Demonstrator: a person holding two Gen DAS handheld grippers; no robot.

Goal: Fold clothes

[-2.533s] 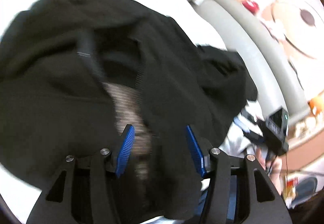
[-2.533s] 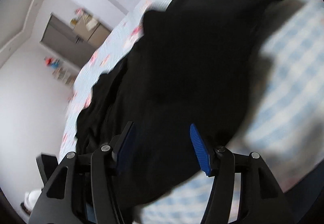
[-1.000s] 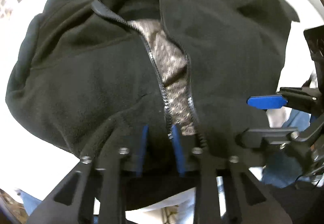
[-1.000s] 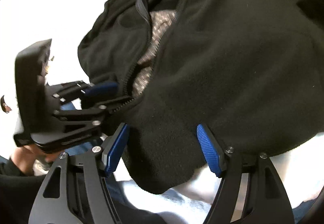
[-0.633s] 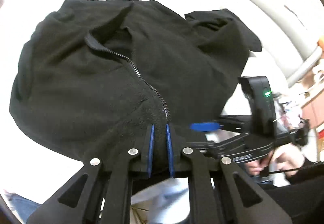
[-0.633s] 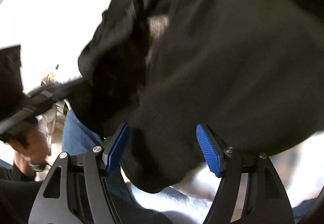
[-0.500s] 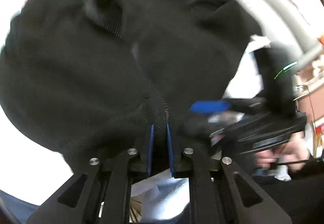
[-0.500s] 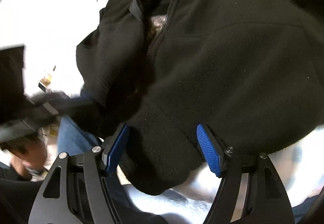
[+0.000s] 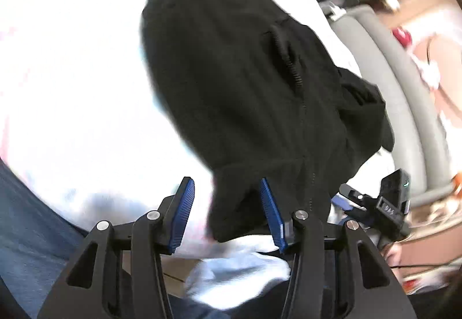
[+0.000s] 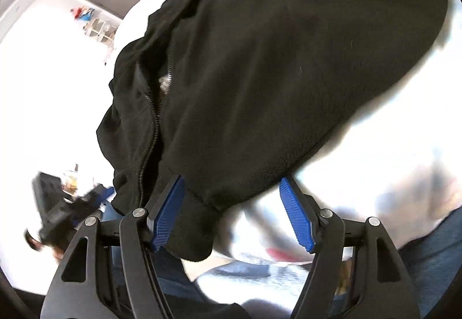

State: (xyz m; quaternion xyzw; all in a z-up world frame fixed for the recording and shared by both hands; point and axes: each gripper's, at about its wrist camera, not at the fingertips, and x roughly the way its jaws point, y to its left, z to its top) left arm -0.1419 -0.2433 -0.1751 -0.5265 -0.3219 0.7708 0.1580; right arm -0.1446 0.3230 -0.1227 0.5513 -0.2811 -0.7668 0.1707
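Now that my left gripper (image 9: 226,213) has let go and its jaws are opening, the black fleece jacket (image 9: 248,82) lies on the white bed (image 9: 72,73), hem between them; my right gripper (image 10: 232,212) gapes unpinching over that hem, so sleeves come next

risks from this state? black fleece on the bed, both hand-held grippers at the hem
1. The left hand-held gripper is opening, with the black fleece jacket hem corner between its blue pads; the hem may slump and bunch.
2. The right hand-held gripper stands open over the other hem corner, so nothing pins the jacket.
3. The zipper gapes at the top, so the front panels could fold unevenly.
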